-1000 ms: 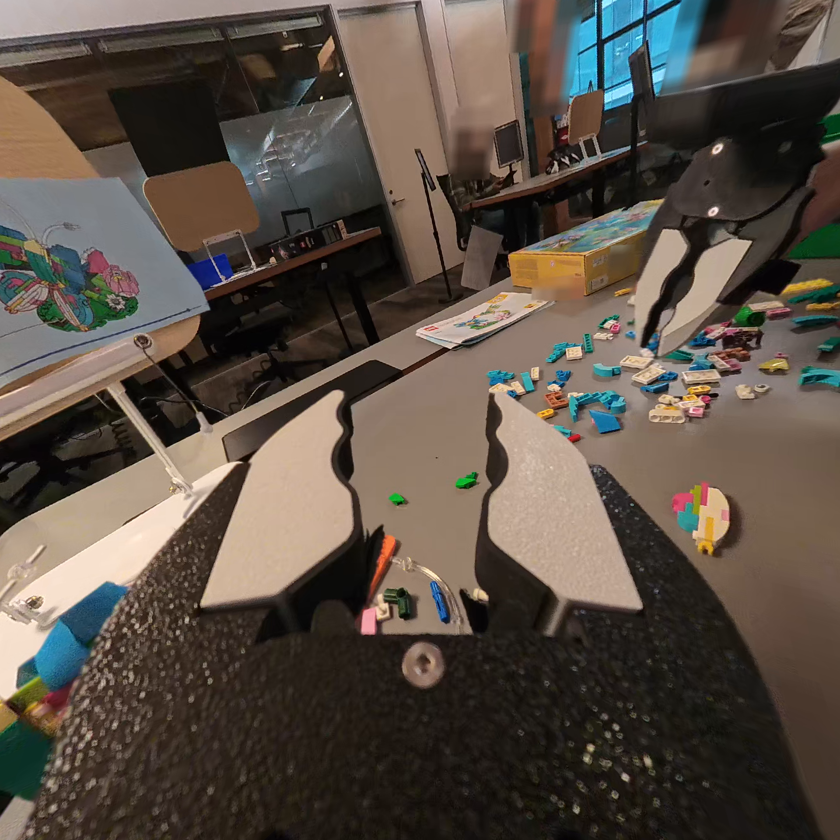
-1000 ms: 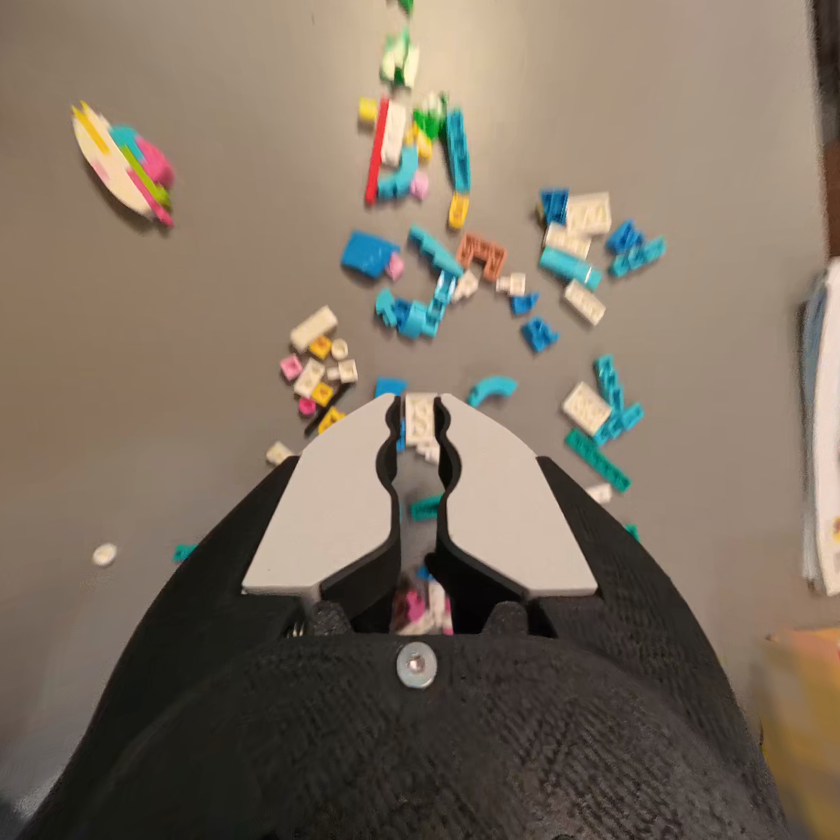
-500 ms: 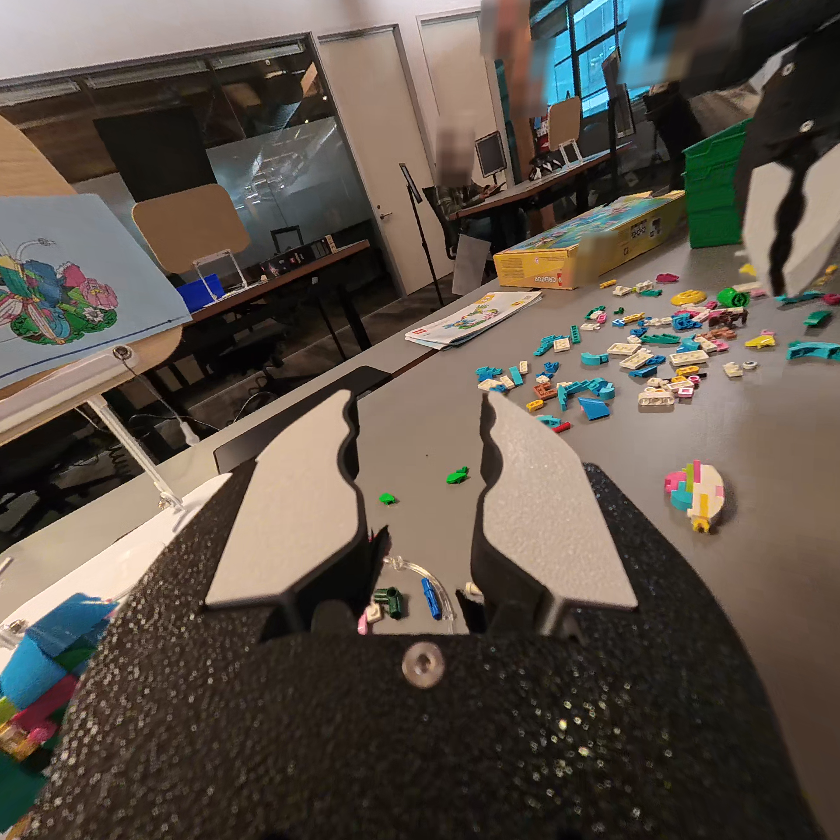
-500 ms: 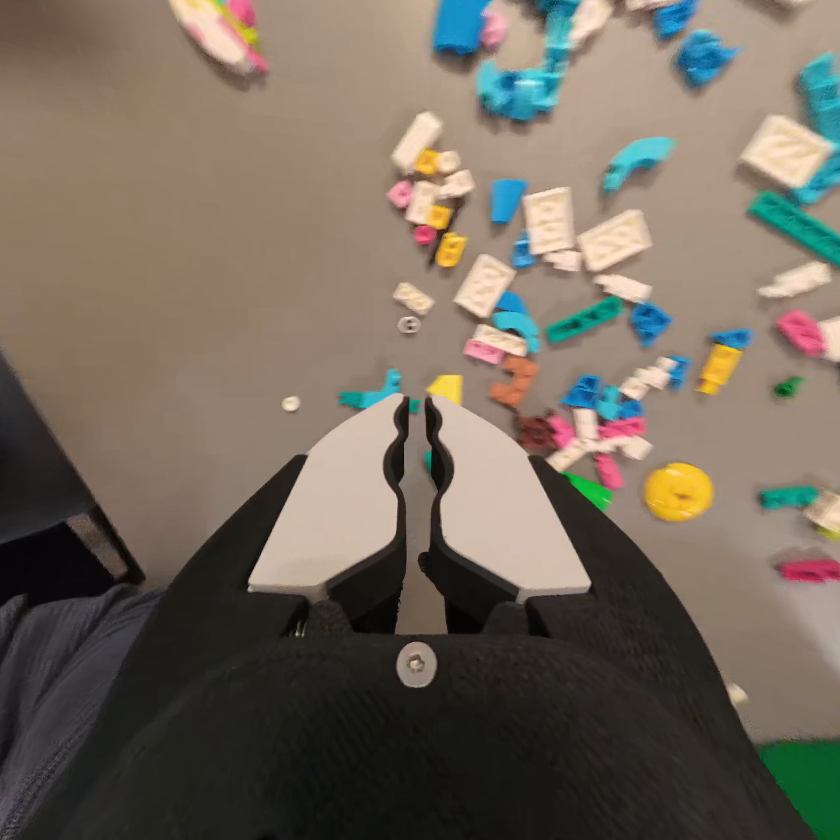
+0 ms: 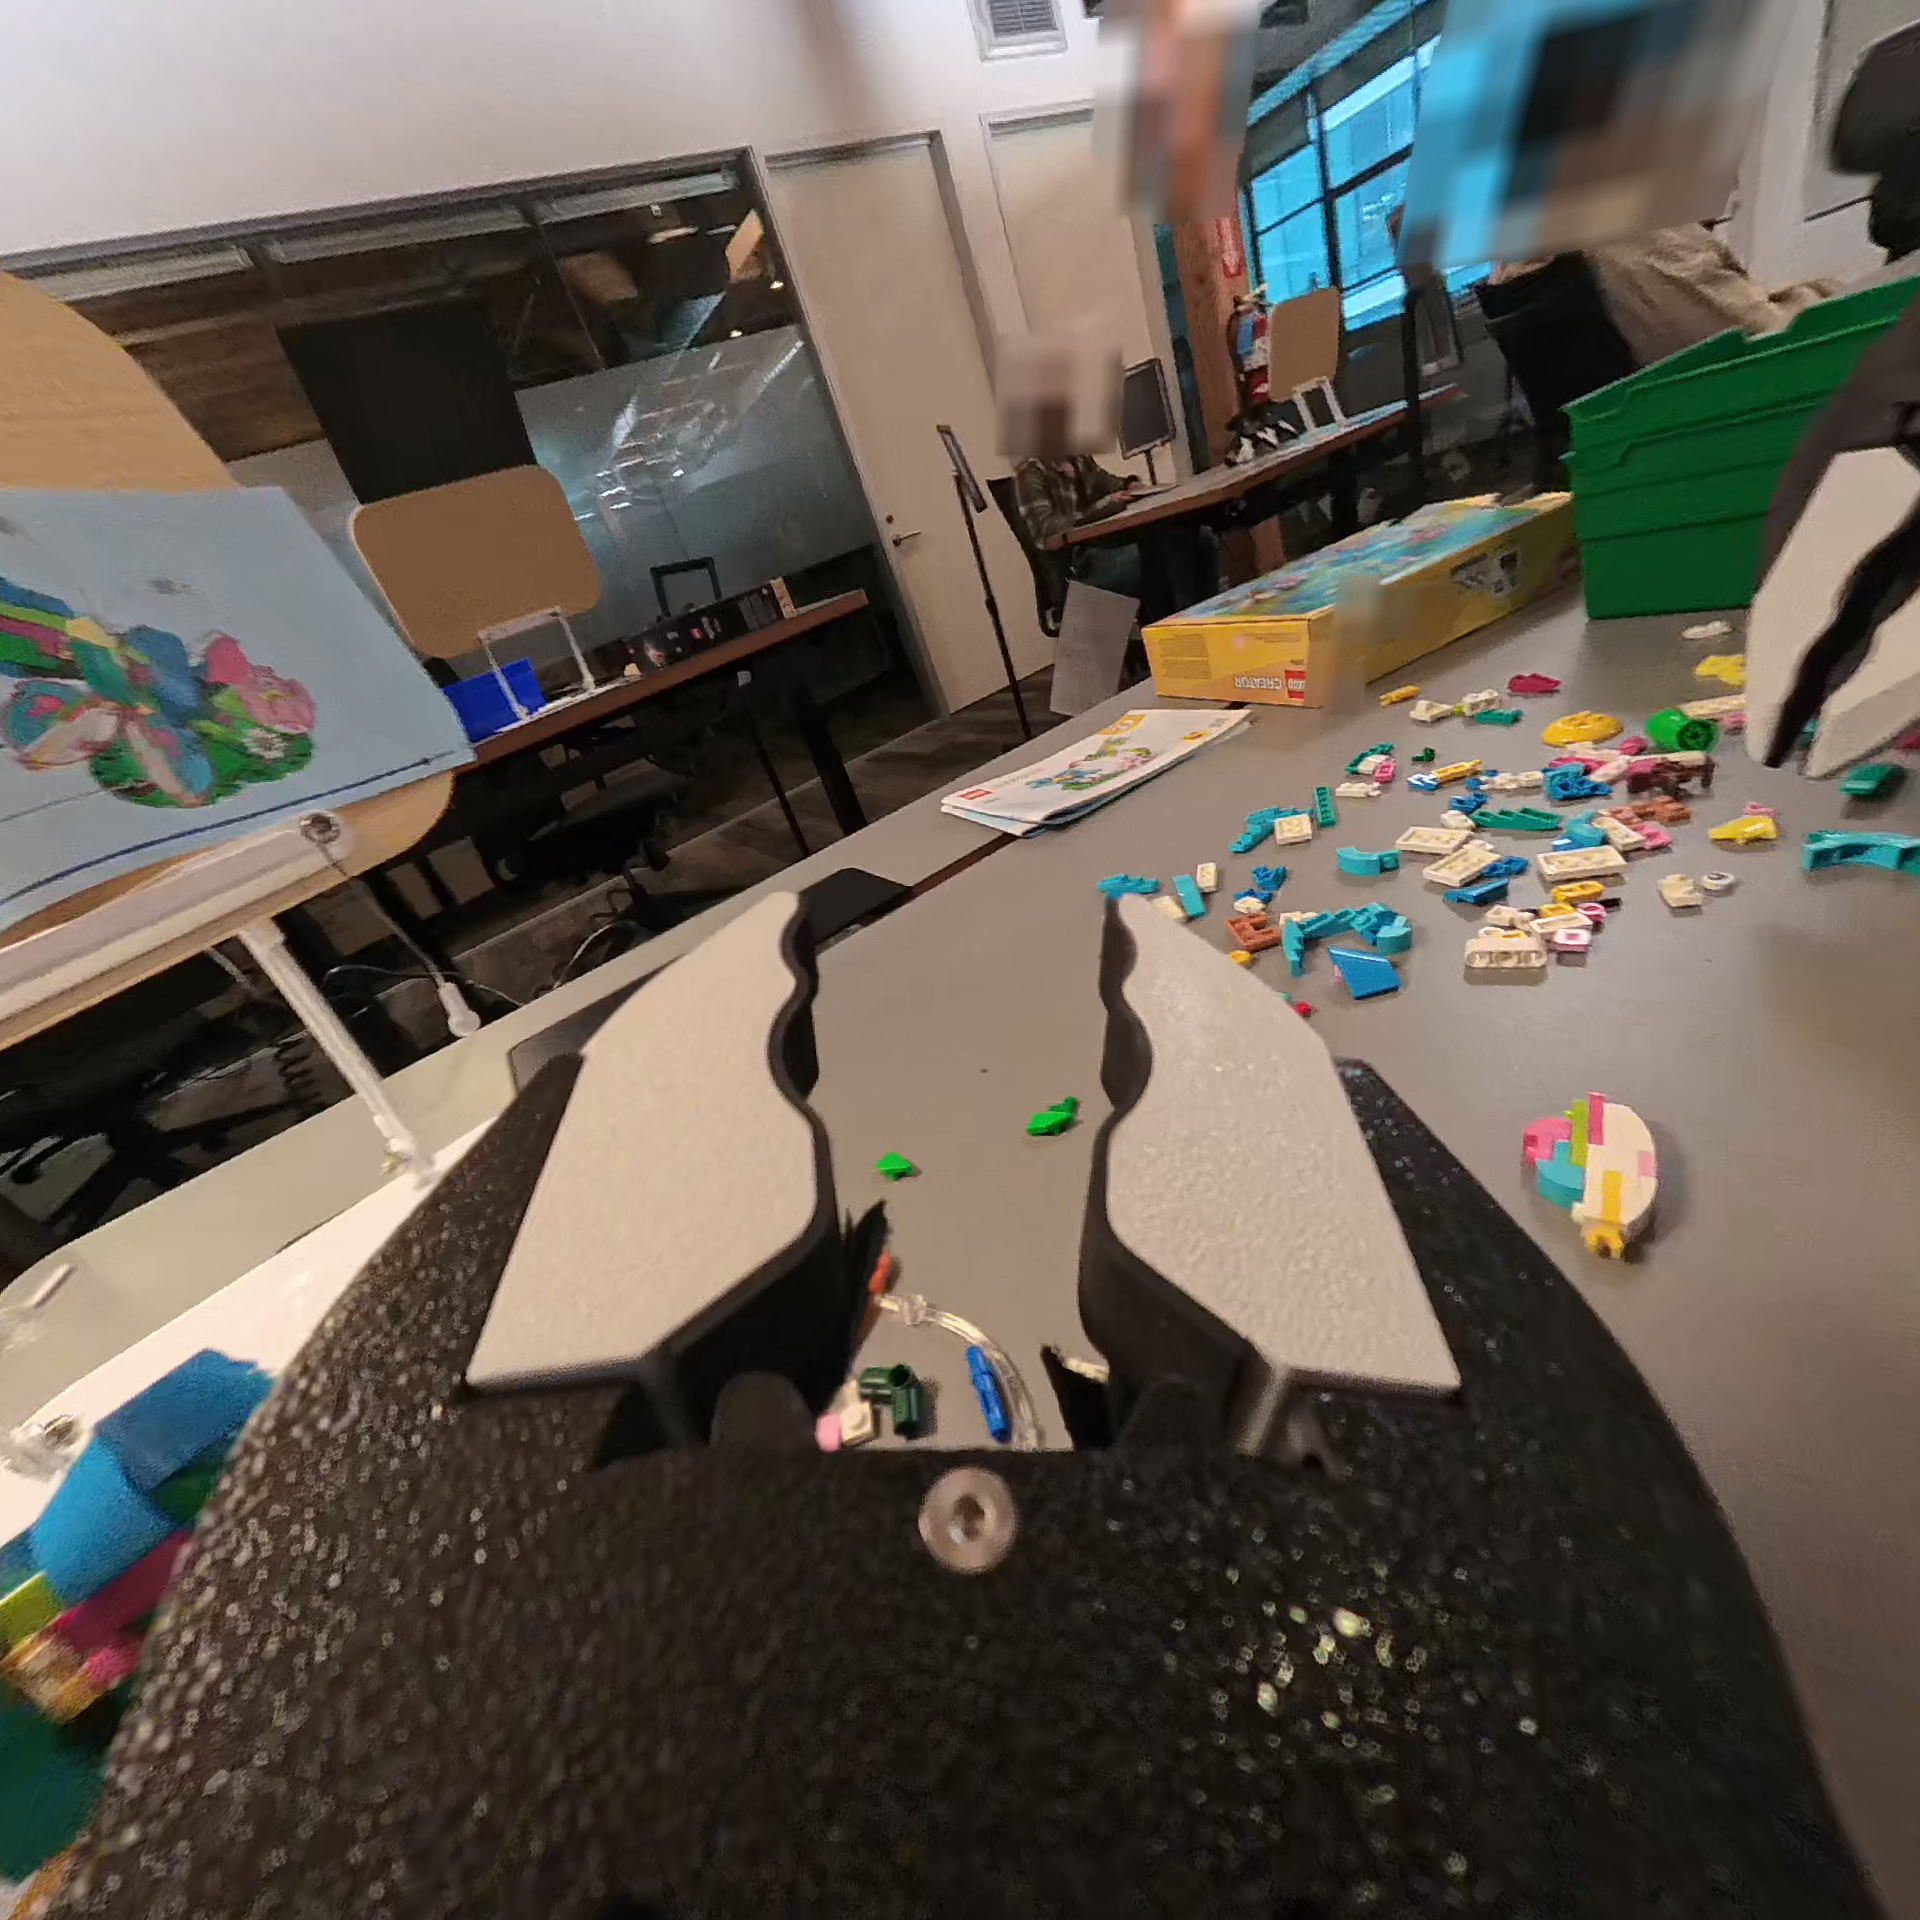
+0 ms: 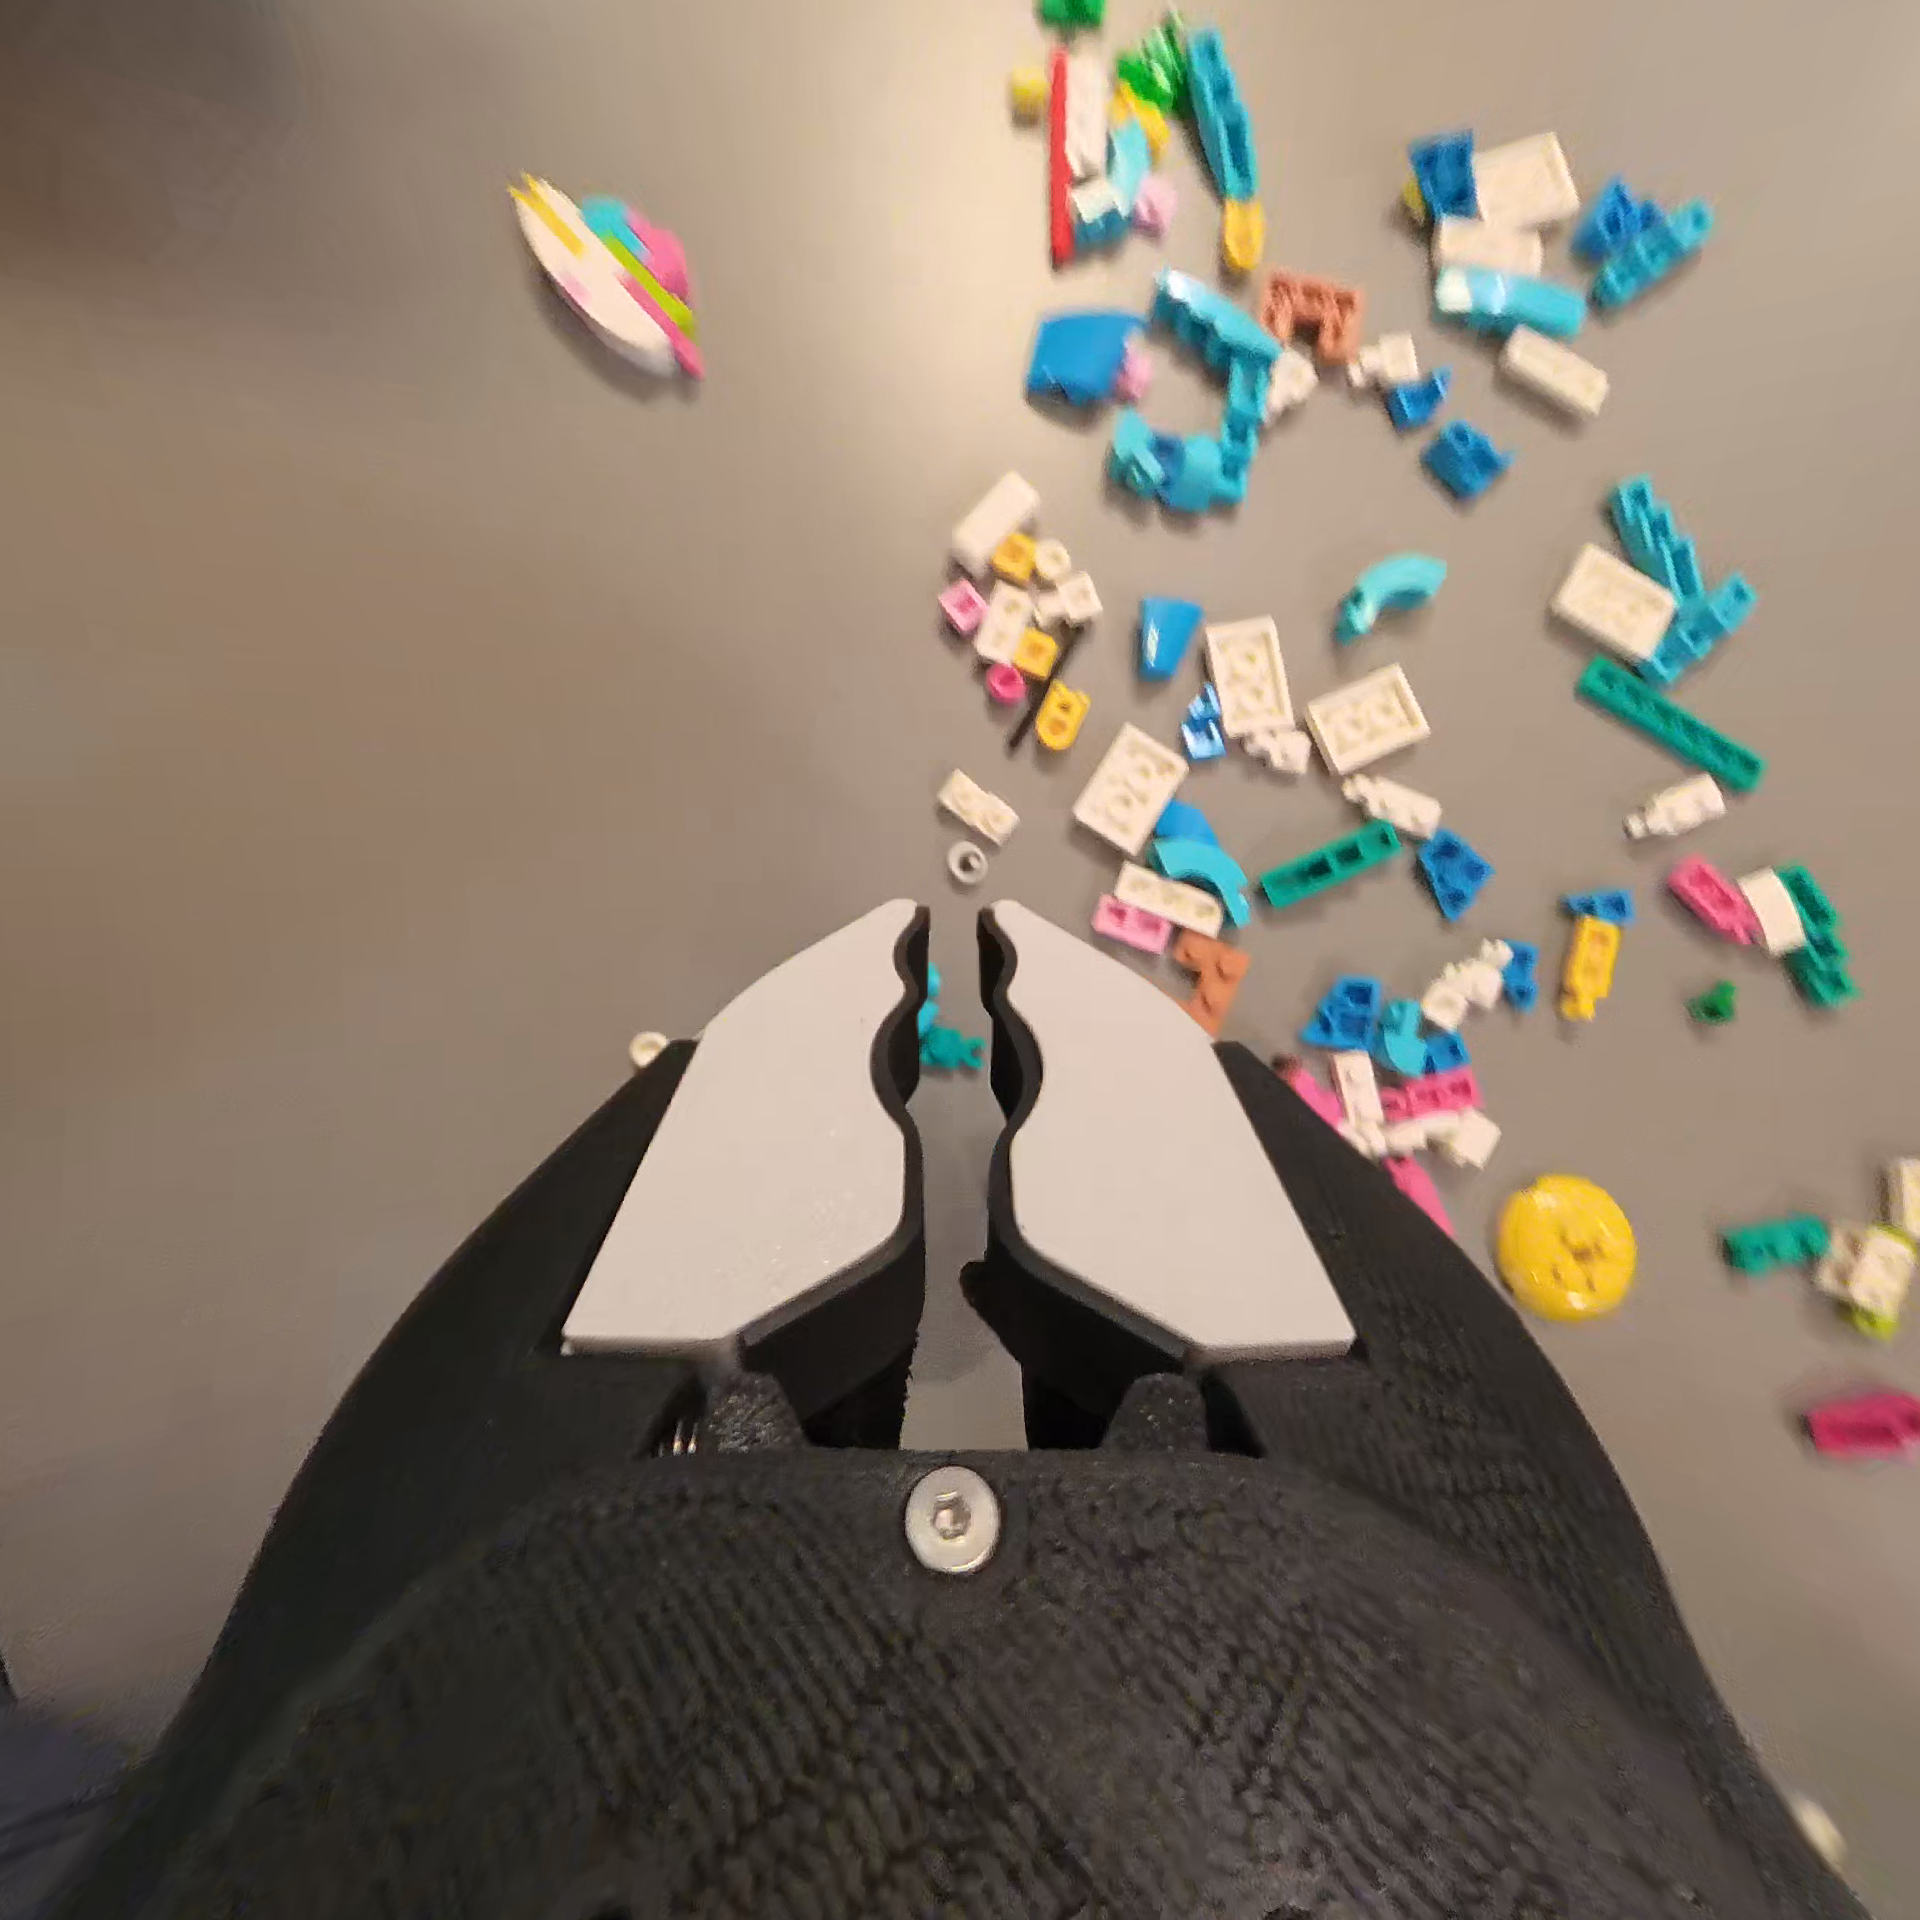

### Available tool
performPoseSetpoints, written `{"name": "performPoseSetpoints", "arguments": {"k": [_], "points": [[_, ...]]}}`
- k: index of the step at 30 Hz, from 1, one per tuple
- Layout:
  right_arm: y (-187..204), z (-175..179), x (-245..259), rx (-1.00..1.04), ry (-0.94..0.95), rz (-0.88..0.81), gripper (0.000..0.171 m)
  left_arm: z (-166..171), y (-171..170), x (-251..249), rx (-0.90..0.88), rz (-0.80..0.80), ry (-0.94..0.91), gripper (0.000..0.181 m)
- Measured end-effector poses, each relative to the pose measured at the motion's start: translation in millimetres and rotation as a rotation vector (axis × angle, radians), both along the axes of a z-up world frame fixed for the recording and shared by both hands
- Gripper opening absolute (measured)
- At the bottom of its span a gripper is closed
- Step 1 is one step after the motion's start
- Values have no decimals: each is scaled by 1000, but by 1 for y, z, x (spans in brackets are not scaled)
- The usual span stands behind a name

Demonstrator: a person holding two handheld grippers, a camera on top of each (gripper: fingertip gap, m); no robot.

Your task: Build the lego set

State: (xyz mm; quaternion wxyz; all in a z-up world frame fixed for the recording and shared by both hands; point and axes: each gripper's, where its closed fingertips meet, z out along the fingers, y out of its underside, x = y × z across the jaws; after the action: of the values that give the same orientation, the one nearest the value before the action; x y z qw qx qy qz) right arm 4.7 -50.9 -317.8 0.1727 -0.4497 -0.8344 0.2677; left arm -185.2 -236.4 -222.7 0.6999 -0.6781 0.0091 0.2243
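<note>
Loose multicoloured plastic lego pieces (image 5: pixel 1475 852) scatter the grey table (image 5: pixel 1714 1039) beyond the empty, wide-spread left gripper (image 5: pixel 956 935); 2 green bits (image 5: pixel 1051 1118) lie between its fingers. Right wrist view: the right gripper (image 6: pixel 954 918), narrowly parted and empty, hovers above a teal piece (image 6: pixel 943 1045); 1 small oval assembly (image 6: pixel 613 275) lies far left.

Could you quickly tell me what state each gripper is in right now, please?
Left gripper: fingers wide open, holding nothing.
Right gripper: fingers slightly apart, nothing between them.
</note>
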Motion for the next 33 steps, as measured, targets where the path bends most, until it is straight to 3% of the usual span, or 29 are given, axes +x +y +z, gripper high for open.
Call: {"name": "performPoseSetpoints", "arguments": {"k": [1,8,16,21,26,33], "points": [[-5,3,-2,-36,33,24,7,2,-2,-3,8,23,-1,54],[23,26,-22,-19,315,-60,7,-5,-1,-9,16,12,-61,55],[145,70,-14,196,754,-619,7,-4,-1,-8,41,-11,-50,50],[182,66,0,143,814,-839,6,-5,1,-4,37,-25,-22,46],[189,57,2,225,789,-860,4,0,-4,-4,67,4,51,31],[168,54,-10,343,739,-716,3,1,-4,-4,71,7,52,29]]}}
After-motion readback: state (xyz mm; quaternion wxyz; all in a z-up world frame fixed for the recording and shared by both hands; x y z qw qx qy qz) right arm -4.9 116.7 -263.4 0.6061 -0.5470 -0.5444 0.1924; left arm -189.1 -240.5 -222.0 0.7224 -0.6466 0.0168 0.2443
